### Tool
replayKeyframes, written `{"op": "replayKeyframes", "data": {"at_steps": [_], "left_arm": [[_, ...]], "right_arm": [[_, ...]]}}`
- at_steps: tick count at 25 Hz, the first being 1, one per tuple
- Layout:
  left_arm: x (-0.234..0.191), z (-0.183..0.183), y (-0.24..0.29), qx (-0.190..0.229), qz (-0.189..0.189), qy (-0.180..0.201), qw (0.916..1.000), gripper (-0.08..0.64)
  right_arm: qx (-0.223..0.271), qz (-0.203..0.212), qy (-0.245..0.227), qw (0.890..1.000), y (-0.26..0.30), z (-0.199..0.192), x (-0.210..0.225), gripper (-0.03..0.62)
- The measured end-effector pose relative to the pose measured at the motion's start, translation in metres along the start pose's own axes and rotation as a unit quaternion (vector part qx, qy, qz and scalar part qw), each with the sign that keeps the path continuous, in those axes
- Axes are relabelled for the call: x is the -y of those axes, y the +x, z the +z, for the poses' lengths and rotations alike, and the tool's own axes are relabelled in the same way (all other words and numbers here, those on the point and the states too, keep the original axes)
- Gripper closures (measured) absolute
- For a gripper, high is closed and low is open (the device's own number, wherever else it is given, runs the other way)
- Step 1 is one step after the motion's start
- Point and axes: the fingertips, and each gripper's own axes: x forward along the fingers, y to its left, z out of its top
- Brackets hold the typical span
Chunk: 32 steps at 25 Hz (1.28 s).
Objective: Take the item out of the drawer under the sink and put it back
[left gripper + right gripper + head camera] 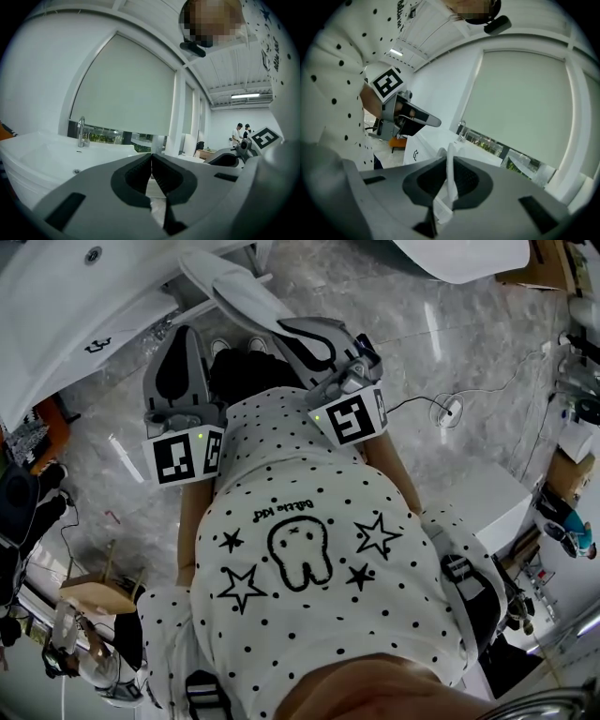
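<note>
Currently white packet (451,182) clamped between right claw (449,161) jaws, tip protruding beyond

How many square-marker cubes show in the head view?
2: one cube on the left gripper, the other cube on the right gripper. None looks hidden.

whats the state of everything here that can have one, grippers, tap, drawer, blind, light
left gripper, shut, nothing between the jaws
right gripper, shut on the thin white item
faucet, off, no water running
drawer front under the sink, looks shut
roller blind, pulled down, a strip of window left bare at the bottom
ceiling light, on
</note>
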Motion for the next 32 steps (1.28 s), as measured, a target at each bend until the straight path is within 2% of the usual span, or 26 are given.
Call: {"op": "replayKeyframes", "data": {"at_steps": [16, 19, 32], "left_arm": [[-0.007, -0.009, -0.003, -0.009, 0.004, -0.014, 0.9999, 0.555], [-0.009, -0.008, -0.004, -0.009, 0.007, -0.016, 0.9998, 0.555], [-0.018, -0.007, -0.025, -0.009, 0.044, -0.021, 0.9988, 0.555]], "right_arm": [[-0.031, 0.041, -0.037, 0.998, -0.007, -0.011, -0.020, 0.551], [-0.043, 0.053, -0.063, 0.996, -0.002, -0.015, -0.021, 0.551], [-0.081, 0.108, -0.110, 0.985, 0.023, -0.041, -0.034, 0.551]]}}
